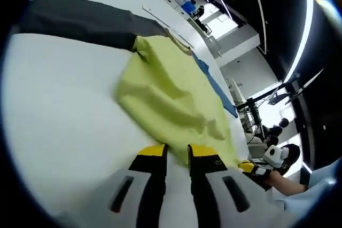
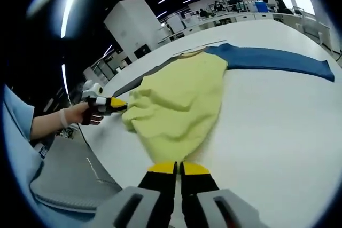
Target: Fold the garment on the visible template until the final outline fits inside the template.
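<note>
— What's on the worktop right now, count it for me?

— One yellow-green garment, bunched and half folded on the white surface. Under its far end lie two flat strips: one blue strip, one dark grey strip.

— Do the two views differ?

— Yes. My left gripper view gives the grey strip long and clear, and my right gripper at the garment's far hem. My right gripper view shows the blue strip at full length, my left gripper held in a hand at the cloth's side, plus a grey mat off the worktop edge.

— And your fingers?

— Left fingers stand narrowly parted, with a hem of the garment lying in the gap between their tips (a firm pinch? I cannot tell). Right fingers are pressed together, clamped on the garment's near hem.
</note>
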